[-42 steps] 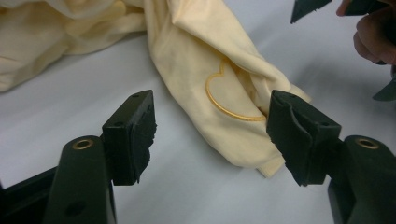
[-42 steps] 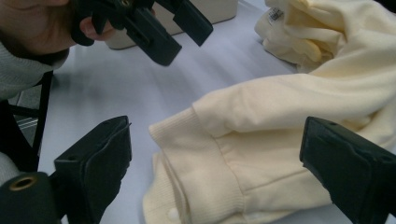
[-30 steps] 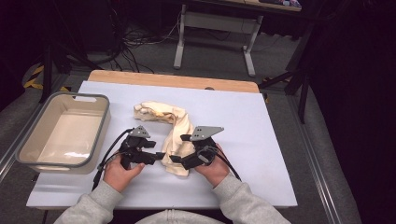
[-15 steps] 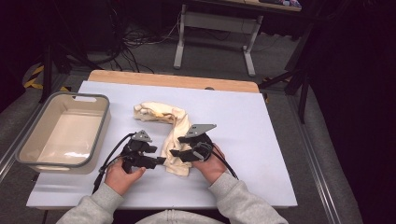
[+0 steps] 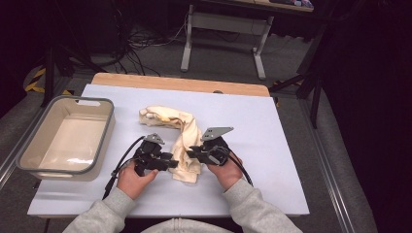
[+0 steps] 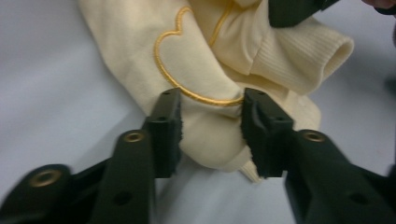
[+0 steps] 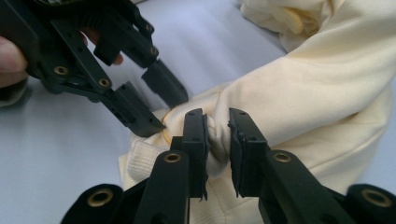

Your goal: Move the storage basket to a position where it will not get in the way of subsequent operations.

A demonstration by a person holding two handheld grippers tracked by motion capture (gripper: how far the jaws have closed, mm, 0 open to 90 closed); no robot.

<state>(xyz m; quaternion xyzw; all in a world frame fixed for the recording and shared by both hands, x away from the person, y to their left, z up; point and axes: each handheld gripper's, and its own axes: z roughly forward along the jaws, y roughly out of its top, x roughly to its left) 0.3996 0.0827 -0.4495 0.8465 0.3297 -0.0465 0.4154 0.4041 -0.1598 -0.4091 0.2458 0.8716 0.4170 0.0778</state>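
- Two grippers are closing on the cream garment [image 5: 182, 145], which is lying mid-table, right of the grey bin [image 5: 99, 145].
- Left gripper [image 6: 210, 130] is pinching a fold by the embroidered heart [image 6: 187, 70]; its jaws have just been closing.
- Right gripper [image 7: 217, 149] is squeezing bunched cloth, jaws just narrowed.
- Next move, likely: lifting both together, keeping hold.

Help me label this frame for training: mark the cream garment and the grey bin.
cream garment [image 5: 187, 141], high view, on the strip of cloth above the hands.
grey bin [image 5: 104, 133], high view, on its right wall.
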